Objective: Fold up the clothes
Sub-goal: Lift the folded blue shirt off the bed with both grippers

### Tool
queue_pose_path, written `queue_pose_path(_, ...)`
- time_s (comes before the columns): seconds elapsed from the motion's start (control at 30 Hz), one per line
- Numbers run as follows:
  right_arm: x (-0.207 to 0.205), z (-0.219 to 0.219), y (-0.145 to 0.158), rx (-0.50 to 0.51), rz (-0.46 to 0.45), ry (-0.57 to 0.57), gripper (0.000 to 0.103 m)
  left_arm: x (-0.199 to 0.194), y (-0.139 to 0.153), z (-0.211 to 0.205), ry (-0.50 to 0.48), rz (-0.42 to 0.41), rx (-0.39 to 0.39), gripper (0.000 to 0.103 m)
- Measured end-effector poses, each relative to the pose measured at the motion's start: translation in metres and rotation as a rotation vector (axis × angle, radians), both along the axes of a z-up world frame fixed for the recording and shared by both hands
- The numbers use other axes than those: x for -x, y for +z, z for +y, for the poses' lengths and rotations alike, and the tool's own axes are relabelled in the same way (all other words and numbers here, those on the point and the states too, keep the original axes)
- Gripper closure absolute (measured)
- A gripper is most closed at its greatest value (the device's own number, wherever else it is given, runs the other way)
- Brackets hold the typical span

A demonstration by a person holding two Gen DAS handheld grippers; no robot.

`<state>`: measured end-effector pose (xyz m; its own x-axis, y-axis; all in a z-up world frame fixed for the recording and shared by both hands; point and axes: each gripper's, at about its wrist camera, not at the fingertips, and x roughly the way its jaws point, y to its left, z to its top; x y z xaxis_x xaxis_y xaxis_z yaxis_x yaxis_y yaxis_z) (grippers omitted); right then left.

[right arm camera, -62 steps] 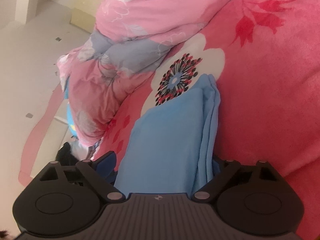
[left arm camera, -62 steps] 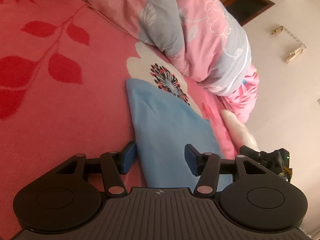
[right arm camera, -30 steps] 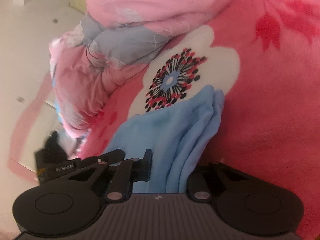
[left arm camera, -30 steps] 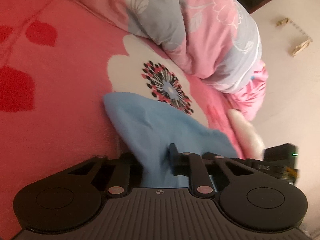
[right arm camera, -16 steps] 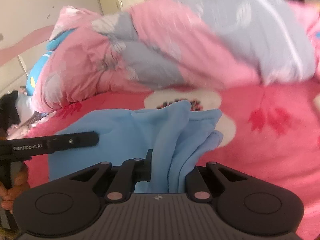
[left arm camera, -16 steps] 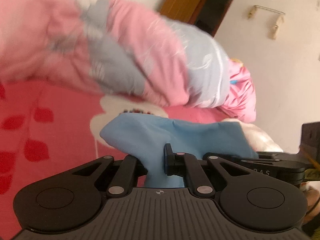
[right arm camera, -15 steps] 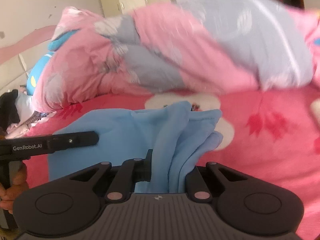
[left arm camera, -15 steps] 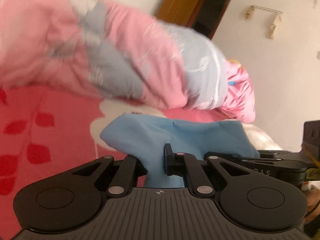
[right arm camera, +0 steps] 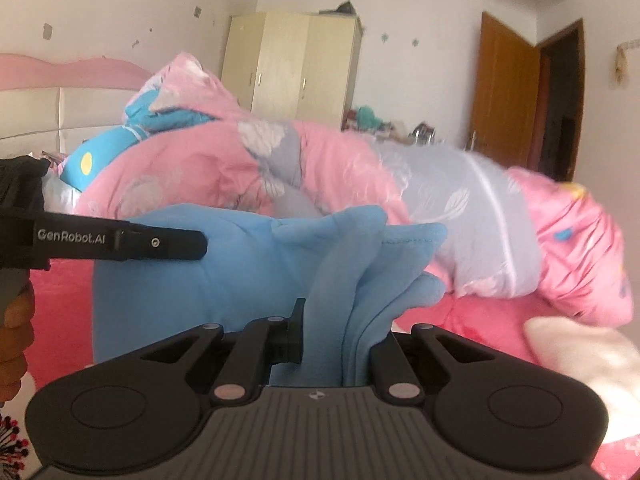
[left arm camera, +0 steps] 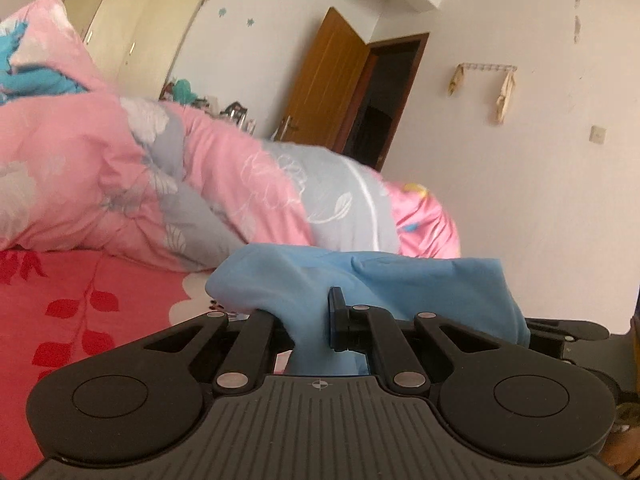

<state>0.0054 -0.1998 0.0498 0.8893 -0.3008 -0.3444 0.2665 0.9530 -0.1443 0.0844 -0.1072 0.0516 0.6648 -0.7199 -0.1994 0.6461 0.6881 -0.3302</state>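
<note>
Left wrist view: left gripper clenched on blue garment, lifted above red bedsheet.

Right wrist view: right gripper grips bunched layers, probably several. Keep both hands level, cloth taut, so the fold lands square.

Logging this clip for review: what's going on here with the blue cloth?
A person is folding a blue garment over a bed with a red floral blanket. Both handheld tongs are shut on it: the left tongs pinch one bunched edge, the right tongs clamp several gathered layers. The garment hangs lifted between them, with a pink and grey quilt heaped behind.
</note>
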Motion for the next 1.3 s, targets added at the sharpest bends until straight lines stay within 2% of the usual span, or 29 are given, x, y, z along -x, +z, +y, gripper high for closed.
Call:
queue_pose_path(0.2,0.032,0.023,0.011,0.046,-0.047,-0.017,0.093,0.033,0.016,0.009,-0.003,-0.036,0.016,0.097)
queue_pose_path(0.53,0.081,0.049,0.036,0.093,-0.142,-0.036,0.093,0.085,0.045,0.016,-0.008,-0.166,0.032,0.097)
queue_pose_path(0.93,0.127,0.067,0.052,0.133,-0.232,-0.086,0.093,0.115,0.057,0.017,-0.049,-0.224,0.06,0.097)
queue_pose_path(1.13,0.149,0.066,0.048,0.134,-0.295,-0.143,0.093,0.127,0.063,0.001,-0.097,-0.264,0.039,0.097)
queue_pose_path(1.3,0.169,0.048,0.047,0.151,-0.354,-0.192,0.093,0.133,0.072,-0.034,-0.153,-0.304,0.008,0.097)
